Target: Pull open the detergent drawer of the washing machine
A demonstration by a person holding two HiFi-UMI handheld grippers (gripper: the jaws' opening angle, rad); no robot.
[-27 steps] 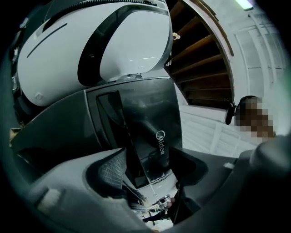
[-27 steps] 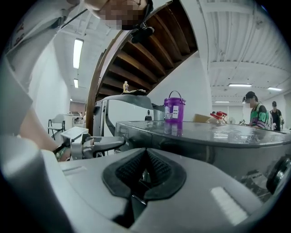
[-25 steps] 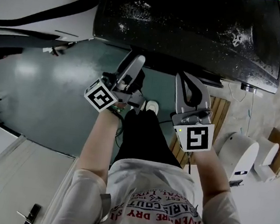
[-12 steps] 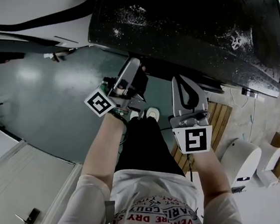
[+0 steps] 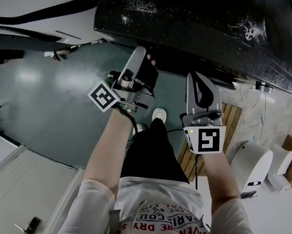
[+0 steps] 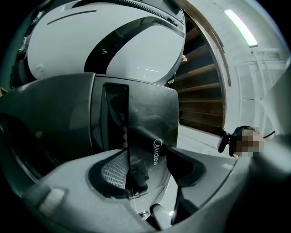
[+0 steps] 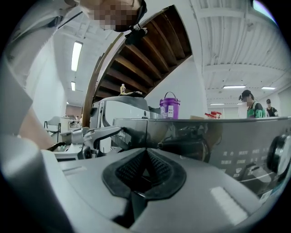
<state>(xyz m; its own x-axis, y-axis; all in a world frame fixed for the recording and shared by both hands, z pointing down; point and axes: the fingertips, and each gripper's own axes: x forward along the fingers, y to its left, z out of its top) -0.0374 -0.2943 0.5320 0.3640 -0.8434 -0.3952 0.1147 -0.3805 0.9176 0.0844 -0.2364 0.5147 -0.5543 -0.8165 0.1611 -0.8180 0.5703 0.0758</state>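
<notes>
Two jaws of the left gripper [image 6: 144, 160], just closing, stand apart astride the detergent drawer [image 6: 152, 119]. The right gripper [image 7: 144, 169] is pressed together, empty.

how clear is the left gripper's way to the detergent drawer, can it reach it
Probably yes: the left gripper has the detergent drawer front between its fingers, which have just been closing; nothing else is in the way.
</notes>
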